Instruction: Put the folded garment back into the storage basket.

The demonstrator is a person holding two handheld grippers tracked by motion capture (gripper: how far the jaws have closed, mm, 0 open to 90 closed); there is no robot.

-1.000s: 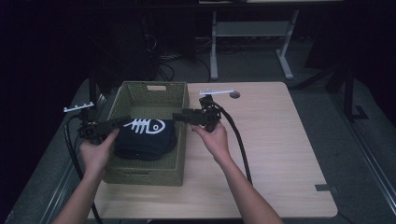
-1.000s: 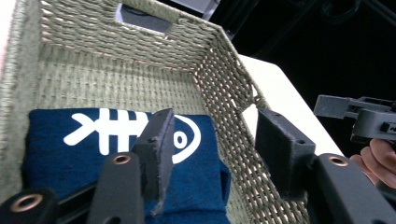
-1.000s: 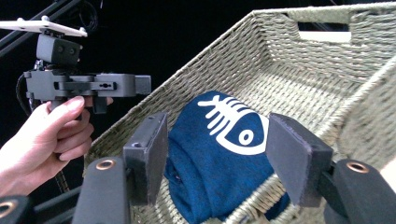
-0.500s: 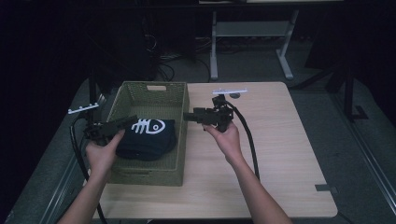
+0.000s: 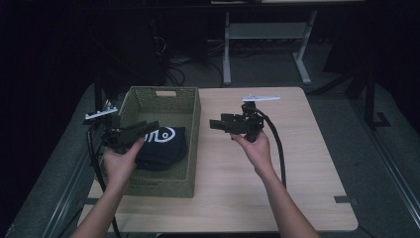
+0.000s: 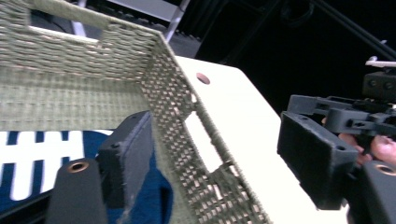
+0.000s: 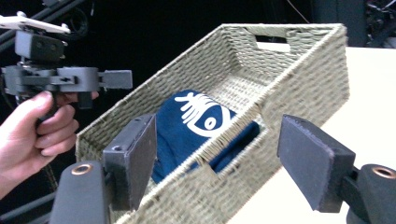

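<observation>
1. Your left hand holds the left gripper over the left part of the woven basket. In the left gripper view its jaws stand released and wide apart: one pad sits inside the basket, above the cloth, and the other hangs outside the basket's right wall, over the table.
2. The dark blue cloth lies folded on the basket floor, just beyond and below the left gripper's jaws and not touching them. It carries a white printed design, with fishbone-like strokes and an eye-like oval; no letters or brand name can be read on it.
3. The basket has a cut-out handle slot in its far wall and stands on the left half of the light wooden table.
4. Your right hand holds the right gripper above bare tabletop, just right of the basket. Its jaws are released and spread wide, pointing left toward the basket; the basket's near wall and the cloth show between them in the right gripper view.
</observation>
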